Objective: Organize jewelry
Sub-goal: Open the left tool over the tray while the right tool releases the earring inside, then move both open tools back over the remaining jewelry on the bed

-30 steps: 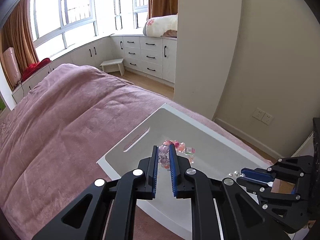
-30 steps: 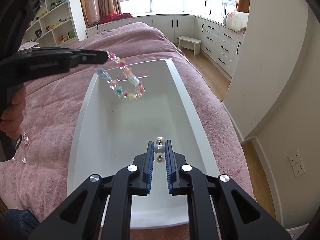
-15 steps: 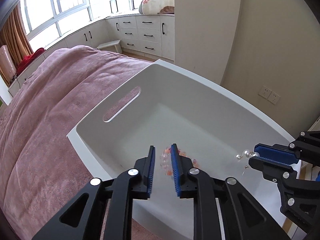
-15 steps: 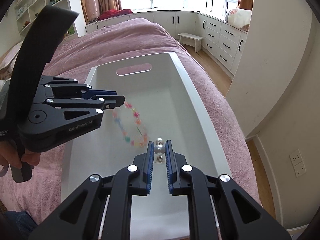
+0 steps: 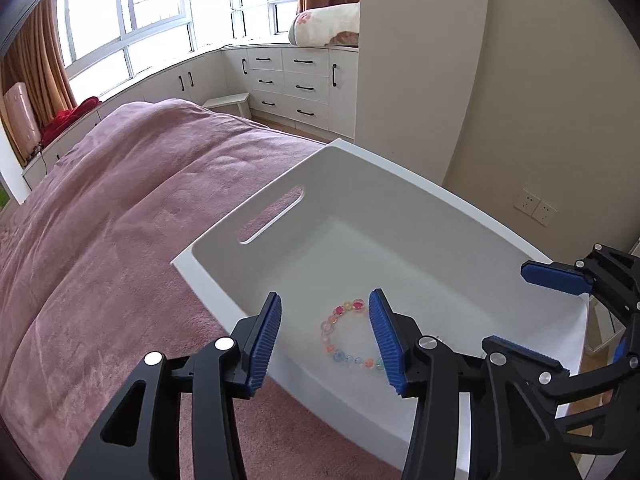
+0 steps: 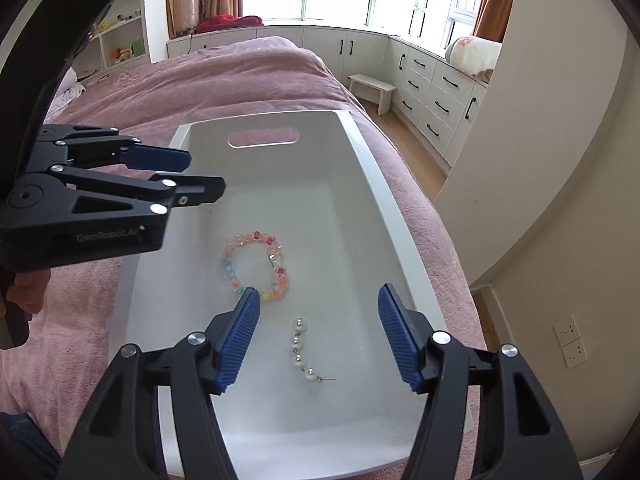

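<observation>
Tongs spread wide, both pairs, gripping nothing. Our left gripper (image 5: 325, 334) hangs above near rim of white tray (image 6: 384, 184), blue pads (image 5: 267, 338) parted. Our right gripper (image 6: 318, 334) likewise released, above tray. We read "GenRobot.AI" on left gripper's side in right view. Colourful bead bracelet (image 6: 255, 265) lies flat on tray floor; pearl earring (image 6: 301, 350) just beside it, apart. In left view bracelet's edge hidden behind finger. Tray sits on pink blanket (image 5: 100, 220).
</observation>
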A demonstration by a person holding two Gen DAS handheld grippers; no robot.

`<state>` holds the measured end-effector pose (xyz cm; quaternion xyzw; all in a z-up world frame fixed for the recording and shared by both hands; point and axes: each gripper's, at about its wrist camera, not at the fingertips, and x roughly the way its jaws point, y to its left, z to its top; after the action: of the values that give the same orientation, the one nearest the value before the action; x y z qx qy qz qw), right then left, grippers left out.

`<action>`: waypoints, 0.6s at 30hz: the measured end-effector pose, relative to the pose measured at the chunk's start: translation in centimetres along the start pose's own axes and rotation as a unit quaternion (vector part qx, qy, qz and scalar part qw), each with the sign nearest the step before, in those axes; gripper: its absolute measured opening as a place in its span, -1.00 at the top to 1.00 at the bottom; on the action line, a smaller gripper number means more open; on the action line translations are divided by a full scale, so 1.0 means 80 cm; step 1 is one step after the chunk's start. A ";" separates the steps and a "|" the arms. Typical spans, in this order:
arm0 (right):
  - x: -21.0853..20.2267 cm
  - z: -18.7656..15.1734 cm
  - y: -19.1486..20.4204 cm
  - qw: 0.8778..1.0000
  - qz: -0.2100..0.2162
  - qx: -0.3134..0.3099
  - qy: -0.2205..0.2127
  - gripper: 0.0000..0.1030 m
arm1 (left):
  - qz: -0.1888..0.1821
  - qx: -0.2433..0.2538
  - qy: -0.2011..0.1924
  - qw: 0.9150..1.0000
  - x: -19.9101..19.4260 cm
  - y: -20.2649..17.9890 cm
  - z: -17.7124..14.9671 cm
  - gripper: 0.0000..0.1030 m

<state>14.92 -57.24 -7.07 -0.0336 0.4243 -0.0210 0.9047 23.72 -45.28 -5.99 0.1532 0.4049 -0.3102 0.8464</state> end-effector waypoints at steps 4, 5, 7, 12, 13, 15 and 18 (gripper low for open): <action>-0.001 0.005 0.004 1.000 -0.005 -0.007 -0.001 -0.26 | -0.002 -0.028 -0.012 1.000 -0.020 0.026 -0.013 -0.05; -0.001 0.006 0.007 1.000 -0.008 -0.009 -0.002 -0.27 | 0.000 -0.035 -0.014 0.999 -0.024 0.034 -0.017 -0.05; -0.002 0.006 0.009 1.000 -0.009 -0.011 -0.002 -0.29 | 0.001 -0.050 -0.015 0.999 -0.030 0.049 -0.022 -0.05; -0.013 0.005 0.018 1.000 -0.012 -0.013 -0.014 -0.37 | 0.004 -0.082 -0.036 0.996 -0.062 0.084 -0.038 -0.05; -0.016 0.005 0.020 1.000 -0.011 -0.014 -0.017 -0.37 | 0.006 -0.090 -0.043 0.995 -0.072 0.093 -0.044 -0.05; -0.025 0.008 0.027 0.999 -0.008 -0.019 -0.027 -0.38 | 0.017 -0.102 -0.052 0.993 -0.092 0.111 -0.057 -0.06; -0.038 0.013 0.039 0.999 -0.008 -0.028 -0.046 -0.46 | 0.034 -0.112 -0.053 0.992 -0.112 0.137 -0.076 -0.11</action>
<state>13.77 -53.88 -4.33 -0.0630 0.3820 -0.0146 0.9219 22.97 -30.23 -2.76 0.0544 0.3860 -0.2420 0.8885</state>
